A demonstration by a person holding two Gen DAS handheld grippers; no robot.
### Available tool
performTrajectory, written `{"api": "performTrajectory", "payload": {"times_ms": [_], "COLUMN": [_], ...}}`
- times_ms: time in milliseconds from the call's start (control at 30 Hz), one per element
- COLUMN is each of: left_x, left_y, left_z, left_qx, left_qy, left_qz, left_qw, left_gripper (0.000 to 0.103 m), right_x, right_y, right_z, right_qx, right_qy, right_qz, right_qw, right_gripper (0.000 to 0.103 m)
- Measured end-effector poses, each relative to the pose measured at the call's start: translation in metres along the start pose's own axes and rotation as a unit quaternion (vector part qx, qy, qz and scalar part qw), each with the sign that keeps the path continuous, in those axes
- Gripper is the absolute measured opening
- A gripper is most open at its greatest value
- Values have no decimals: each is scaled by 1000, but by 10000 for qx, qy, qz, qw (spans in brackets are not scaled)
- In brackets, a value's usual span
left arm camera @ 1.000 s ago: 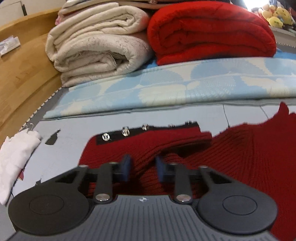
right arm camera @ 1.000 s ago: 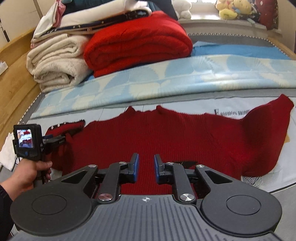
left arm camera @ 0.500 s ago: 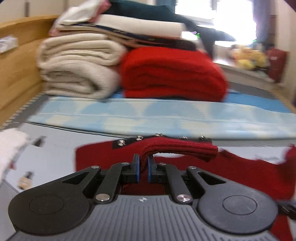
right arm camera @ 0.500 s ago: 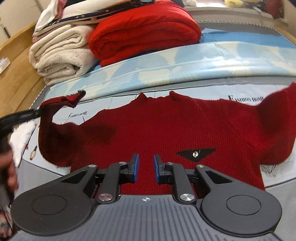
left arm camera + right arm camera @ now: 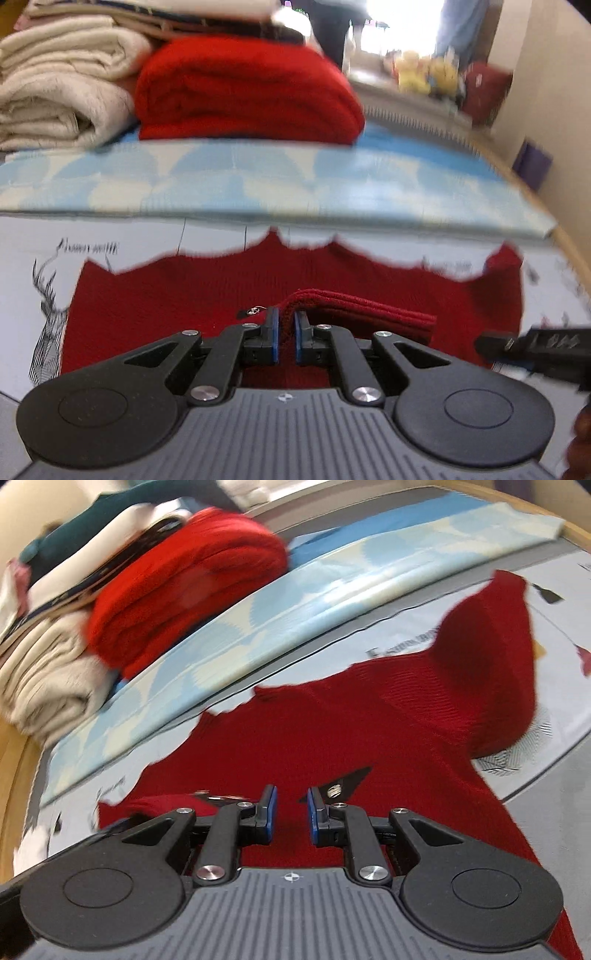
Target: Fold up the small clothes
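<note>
Dark red knit sweater, spread flat on a printed white sheet with its neckline toward the far side. One sleeve is lifted and carried over the sweater's chest; its ribbed cuff end lies pinched between the blue pads of the left gripper, whose jaws stand almost together with only the fabric between them. The other sleeve lies on the sheet, angled up and away from the body in the right wrist view.

Right gripper: jaws a narrow gap apart, nothing between the pads, held above the lower chest of the sweater. Just beyond its right pad, a small black triangular patch with a metal stud sits on the knit. In the left wrist view the black body of the right gripper enters from the right edge, low beside the sweater's hem.

Sheet print: a line-drawn deer at the left, lettering too blurred to read.

Behind the sweater: a pale blue and cream patterned mat lying across the bed. On it, a folded bright red blanket beside rolled cream blankets, with more folded cloth stacked on top. Yellow soft toys, blurred, at the far right of the left wrist view. Wooden bed edge at the left of the right wrist view.
</note>
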State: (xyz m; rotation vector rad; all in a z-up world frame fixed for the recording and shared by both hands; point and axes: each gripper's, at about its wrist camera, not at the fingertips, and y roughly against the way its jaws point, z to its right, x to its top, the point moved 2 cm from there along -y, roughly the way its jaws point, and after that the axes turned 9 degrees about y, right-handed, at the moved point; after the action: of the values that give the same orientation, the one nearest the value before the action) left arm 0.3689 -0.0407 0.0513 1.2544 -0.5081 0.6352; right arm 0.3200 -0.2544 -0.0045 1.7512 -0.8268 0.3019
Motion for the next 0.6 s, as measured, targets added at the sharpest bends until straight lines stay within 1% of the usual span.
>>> {"api": "performTrajectory", "payload": {"times_ms": [67, 133, 167, 200, 233, 267, 333, 400, 433, 500, 567, 600], "left_x": [4, -2, -10, -17, -25, -30, -22, -3, 5, 19, 23, 23], "left_y": [8, 4, -4, -13, -25, -29, -27, -21, -18, -13, -14, -16], "left_z": [2, 8, 13, 16, 21, 21, 9, -11, -23, -50, -72, -78], "left_qx": [-228, -476, -628, -740, -885, -880, -564, -450, -377, -11, 360, 464], "left_qy": [159, 388, 450, 425, 307, 247, 383, 679, 852, 1207, 1484, 1574], "left_qz": [102, -116, -437, -836, -1389, -1627, -1401, -1125, -984, -744, -684, -698], "left_qw": [9996, 9980, 9961, 9928, 9859, 9824, 9878, 9903, 9908, 9899, 9859, 9840], "left_gripper": [8, 9, 13, 24, 29, 30, 31, 31, 31, 33, 33, 33], "right_x": [2, 4, 5, 5, 6, 5, 4, 0, -3, -8, -15, -19], "right_y": [1, 4, 5, 7, 7, 5, -1, -8, -14, -26, -41, -48], "right_z": [9, 18, 23, 27, 29, 31, 33, 34, 34, 32, 30, 27], "right_qx": [-213, -434, -568, -654, -747, -819, -843, -783, -716, -564, -458, -423], "right_qy": [-270, -541, -687, -758, -819, -873, -910, -962, -1010, -1036, -990, -927], "right_qz": [183, 407, 556, 644, 726, 773, 718, 565, 436, 163, -166, -320], "right_qw": [9992, 9968, 9945, 9929, 9912, 9898, 9897, 9907, 9914, 9929, 9939, 9943], "right_gripper": [18, 18, 18, 18, 18, 18, 20, 29, 30, 37, 41, 44]}}
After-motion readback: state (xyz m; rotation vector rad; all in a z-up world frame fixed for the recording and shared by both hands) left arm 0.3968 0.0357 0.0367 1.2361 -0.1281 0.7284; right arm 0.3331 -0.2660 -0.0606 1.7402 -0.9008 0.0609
